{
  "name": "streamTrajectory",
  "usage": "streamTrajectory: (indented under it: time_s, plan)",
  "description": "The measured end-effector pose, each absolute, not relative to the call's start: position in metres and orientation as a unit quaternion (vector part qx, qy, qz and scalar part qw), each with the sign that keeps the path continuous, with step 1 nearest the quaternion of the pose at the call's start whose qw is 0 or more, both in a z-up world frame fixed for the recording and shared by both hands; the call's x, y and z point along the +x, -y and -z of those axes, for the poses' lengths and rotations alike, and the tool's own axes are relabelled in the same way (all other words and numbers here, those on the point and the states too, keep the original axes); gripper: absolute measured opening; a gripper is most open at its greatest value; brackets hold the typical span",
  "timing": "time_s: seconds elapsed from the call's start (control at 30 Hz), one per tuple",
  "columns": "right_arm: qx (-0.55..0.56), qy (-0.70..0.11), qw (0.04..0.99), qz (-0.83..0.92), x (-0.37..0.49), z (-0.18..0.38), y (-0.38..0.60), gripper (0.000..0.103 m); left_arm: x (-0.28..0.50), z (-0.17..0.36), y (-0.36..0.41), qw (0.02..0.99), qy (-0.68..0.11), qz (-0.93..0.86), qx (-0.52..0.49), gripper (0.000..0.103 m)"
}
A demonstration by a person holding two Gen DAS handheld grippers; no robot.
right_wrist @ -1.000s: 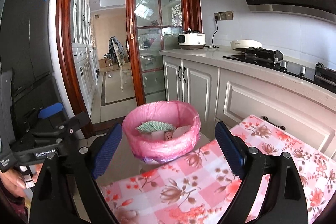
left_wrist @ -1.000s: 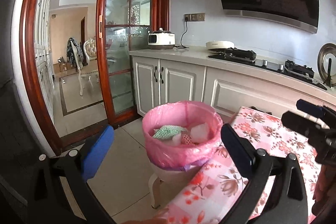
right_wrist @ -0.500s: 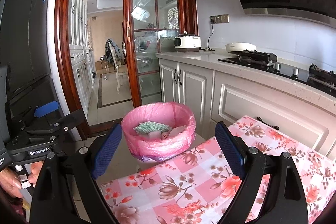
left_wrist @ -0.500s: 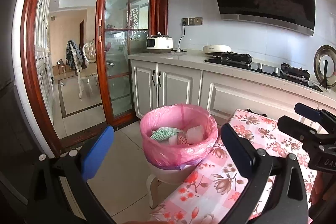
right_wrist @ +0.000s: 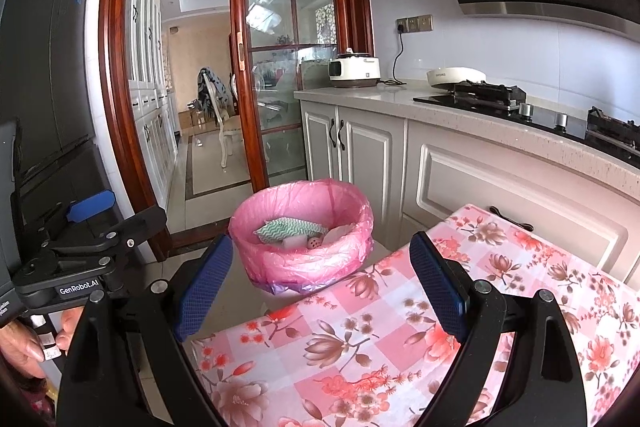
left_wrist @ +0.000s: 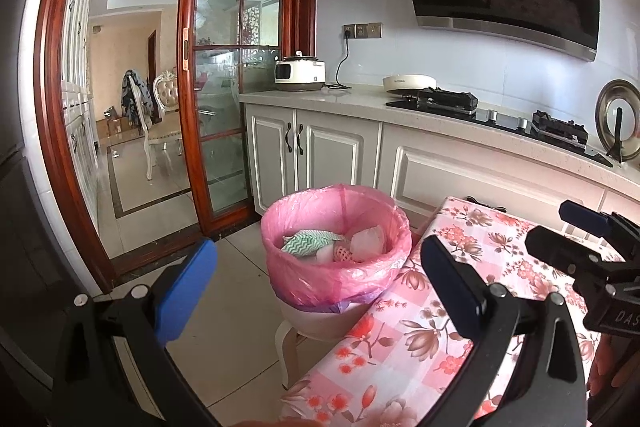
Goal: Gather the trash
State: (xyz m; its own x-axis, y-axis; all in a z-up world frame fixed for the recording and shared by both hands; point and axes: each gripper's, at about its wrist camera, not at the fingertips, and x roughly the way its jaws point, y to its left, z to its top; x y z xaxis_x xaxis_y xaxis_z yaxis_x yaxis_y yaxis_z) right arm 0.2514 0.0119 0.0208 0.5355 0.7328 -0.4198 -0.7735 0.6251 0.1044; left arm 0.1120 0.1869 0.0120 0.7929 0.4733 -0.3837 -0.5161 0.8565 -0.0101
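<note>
Beside floral tablecloth (right_wrist: pixel 360 327), round pink-bagged bin (left_wrist: pixel 336 259) w/ crumpled trash; both grippers (left_wrist: pixel 316 279) (right_wrist: pixel 320 279) spread wide, empty.

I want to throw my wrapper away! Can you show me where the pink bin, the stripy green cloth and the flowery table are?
pink bin (left_wrist: pixel 348 275), left wrist view, on the front of its plastic liner.
stripy green cloth (right_wrist: pixel 290 229), right wrist view, on its middle, inside the bin.
flowery table (right_wrist: pixel 400 331), right wrist view, on bare tablecloth.

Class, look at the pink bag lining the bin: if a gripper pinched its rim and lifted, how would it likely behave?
The pink bag looks thin and crinkled, so it would probably bunch and sag, not stay round. Its contents, a green-striped cloth and white wads, seem light. The bin sits on a small stool, so tugging might tip it.
</note>
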Motion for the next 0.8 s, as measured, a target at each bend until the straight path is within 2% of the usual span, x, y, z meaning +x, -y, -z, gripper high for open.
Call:
streamTrajectory:
  time_s: [0.8]
  plan:
    - [-0.039, -0.218, 0.877, -0.427, 0.2516, -0.0175, -0.0063, 0.085, 0.1199, -0.0052, -0.1827, 0.947, -0.192, -0.253, -0.052, 0.098]
